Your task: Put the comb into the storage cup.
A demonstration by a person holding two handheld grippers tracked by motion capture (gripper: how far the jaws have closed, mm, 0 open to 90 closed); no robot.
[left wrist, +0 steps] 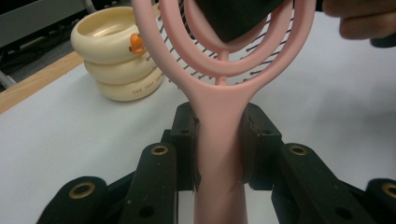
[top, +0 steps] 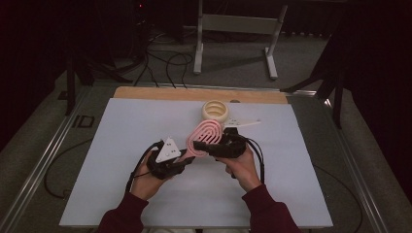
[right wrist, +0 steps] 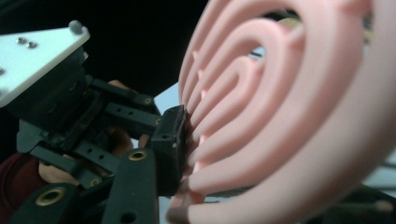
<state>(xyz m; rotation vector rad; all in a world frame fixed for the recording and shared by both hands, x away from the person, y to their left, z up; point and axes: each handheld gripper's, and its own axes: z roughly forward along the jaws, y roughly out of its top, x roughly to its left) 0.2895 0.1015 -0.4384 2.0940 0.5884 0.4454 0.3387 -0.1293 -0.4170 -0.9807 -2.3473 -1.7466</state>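
Note:
A pink vented hair brush (top: 206, 133) with looped ribs is held up over the white table sheet between both hands. My left gripper (top: 188, 156) is shut on its handle; in the left gripper view both pads press the sides of the handle (left wrist: 219, 140). My right gripper (top: 198, 144) comes in from the right at the brush's head. In the right gripper view one pad (right wrist: 169, 140) presses against the edge of the pink loops (right wrist: 280, 116), while the other jaw is hidden behind the head. The left gripper's grey plate (right wrist: 28, 56) shows beyond.
A stack of cream rings (top: 216, 110) with a small orange piece (left wrist: 136, 43) inside stands just behind the brush. The white sheet (top: 121, 160) covers the table, with a wooden strip (top: 194, 93) at its far edge. A metal stand (top: 238, 24) and cables are on the floor beyond.

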